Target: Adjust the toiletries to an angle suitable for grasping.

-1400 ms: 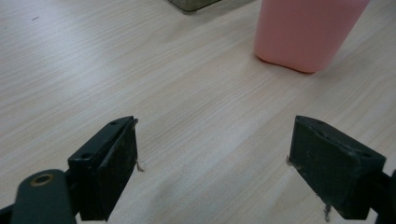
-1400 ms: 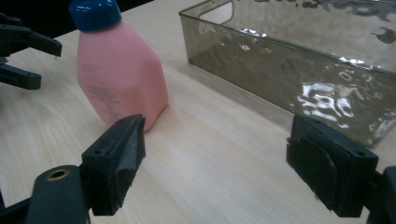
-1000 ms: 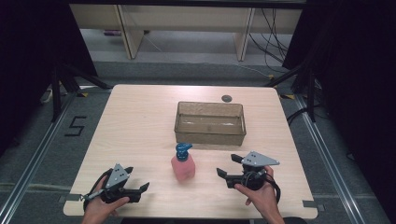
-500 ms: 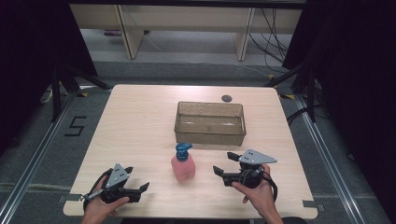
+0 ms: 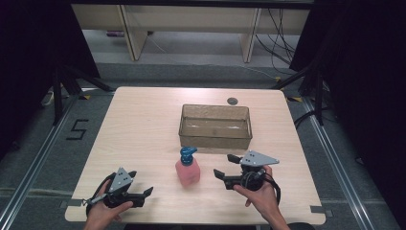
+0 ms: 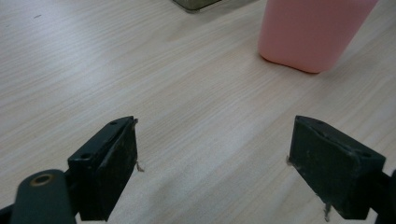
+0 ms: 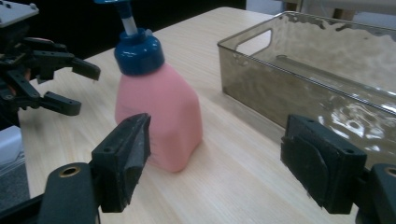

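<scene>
My right gripper (image 5: 224,167), jaws gaping and empty but just narrowing, has edged toward the pink pump bottle (image 5: 187,170) ahead; left gripper (image 5: 141,185) waits open.

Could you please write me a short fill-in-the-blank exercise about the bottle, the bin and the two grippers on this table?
1. The pink bottle has a pump top coloured ____.
2. The clear bin lies ____ the bottle as seen from the person's side.
3. The jaws of the right gripper point toward the ____.
4. The left gripper holds ____.

Missing words: blue; beyond; bottle; nothing
</scene>
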The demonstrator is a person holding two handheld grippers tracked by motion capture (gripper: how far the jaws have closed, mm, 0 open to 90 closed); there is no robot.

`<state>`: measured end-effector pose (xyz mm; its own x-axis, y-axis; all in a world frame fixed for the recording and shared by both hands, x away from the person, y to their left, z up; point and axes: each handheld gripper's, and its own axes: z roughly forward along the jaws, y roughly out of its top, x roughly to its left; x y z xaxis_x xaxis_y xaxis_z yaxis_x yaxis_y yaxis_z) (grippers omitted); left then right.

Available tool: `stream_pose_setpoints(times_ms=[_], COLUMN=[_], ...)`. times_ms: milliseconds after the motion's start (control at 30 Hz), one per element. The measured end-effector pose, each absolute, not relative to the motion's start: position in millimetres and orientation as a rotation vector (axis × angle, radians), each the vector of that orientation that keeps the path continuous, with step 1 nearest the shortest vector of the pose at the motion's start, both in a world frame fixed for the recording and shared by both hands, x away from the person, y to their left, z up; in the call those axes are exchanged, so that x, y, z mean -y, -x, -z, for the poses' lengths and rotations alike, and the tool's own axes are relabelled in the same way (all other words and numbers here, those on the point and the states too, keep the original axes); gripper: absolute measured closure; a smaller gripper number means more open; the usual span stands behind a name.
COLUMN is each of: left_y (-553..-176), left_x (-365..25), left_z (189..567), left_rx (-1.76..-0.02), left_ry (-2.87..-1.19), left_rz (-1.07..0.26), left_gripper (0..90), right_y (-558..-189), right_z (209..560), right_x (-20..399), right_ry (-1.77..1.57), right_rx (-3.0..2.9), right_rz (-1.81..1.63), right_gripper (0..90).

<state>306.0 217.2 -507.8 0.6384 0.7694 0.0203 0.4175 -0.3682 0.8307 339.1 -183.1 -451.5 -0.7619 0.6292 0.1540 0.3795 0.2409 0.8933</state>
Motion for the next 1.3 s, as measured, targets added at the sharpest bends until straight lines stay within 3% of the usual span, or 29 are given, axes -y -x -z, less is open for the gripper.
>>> stream_pose_setpoints(times_ms=[1300], left_y=[-307.5], left_x=[-215.7], left_z=[507.1], left_rx=[-0.935], left_ry=[-2.005], left_rz=[-0.506], left_gripper=[14.9], right_y=[-352.2], right_z=[435.8], right_x=[138.3], right_ry=[-0.776], right_rx=[-2.337], right_rz=[-1.541], right_gripper=[24.1])
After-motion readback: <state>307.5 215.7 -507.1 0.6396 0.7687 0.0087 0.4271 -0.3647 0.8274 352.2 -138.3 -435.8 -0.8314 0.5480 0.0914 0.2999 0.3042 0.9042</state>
